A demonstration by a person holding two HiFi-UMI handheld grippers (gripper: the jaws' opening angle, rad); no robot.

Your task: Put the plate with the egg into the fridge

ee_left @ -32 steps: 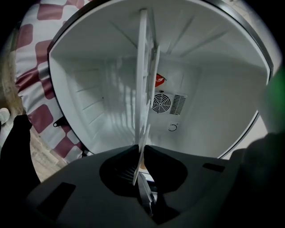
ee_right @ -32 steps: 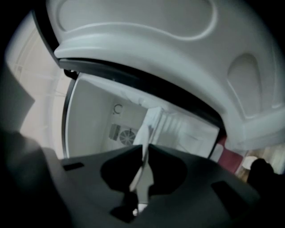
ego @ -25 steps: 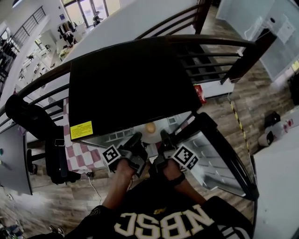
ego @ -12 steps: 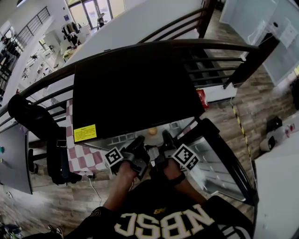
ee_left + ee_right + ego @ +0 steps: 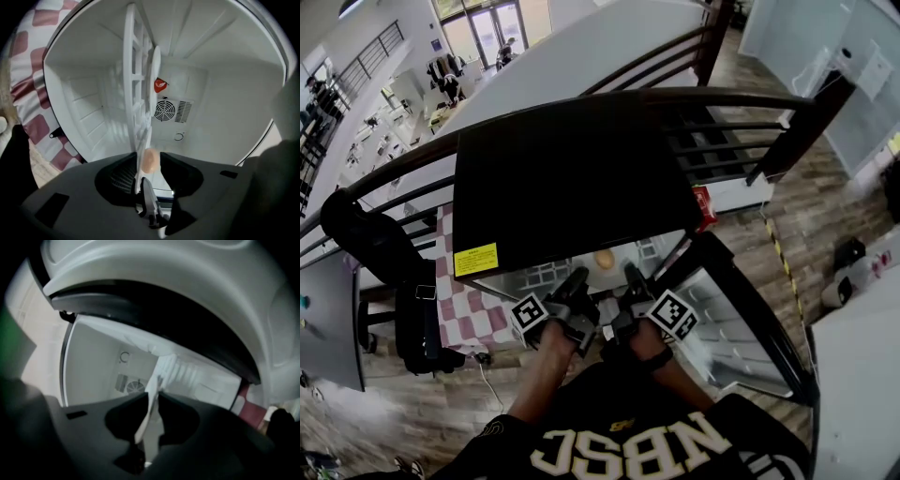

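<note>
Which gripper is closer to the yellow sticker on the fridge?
Left. The left gripper is right of the yellow sticker; the right gripper sits farther right. Both grippers' jaws have just been opening, with the plate between them.

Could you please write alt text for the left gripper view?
The grey jaws of the left gripper, which have just been opening, stand apart around the rim of a white plate that carries a pale brown egg and lies on a white slatted shelf inside a white fridge. The view is rolled sideways; a fan grille and red sticker mark the back wall.
</note>
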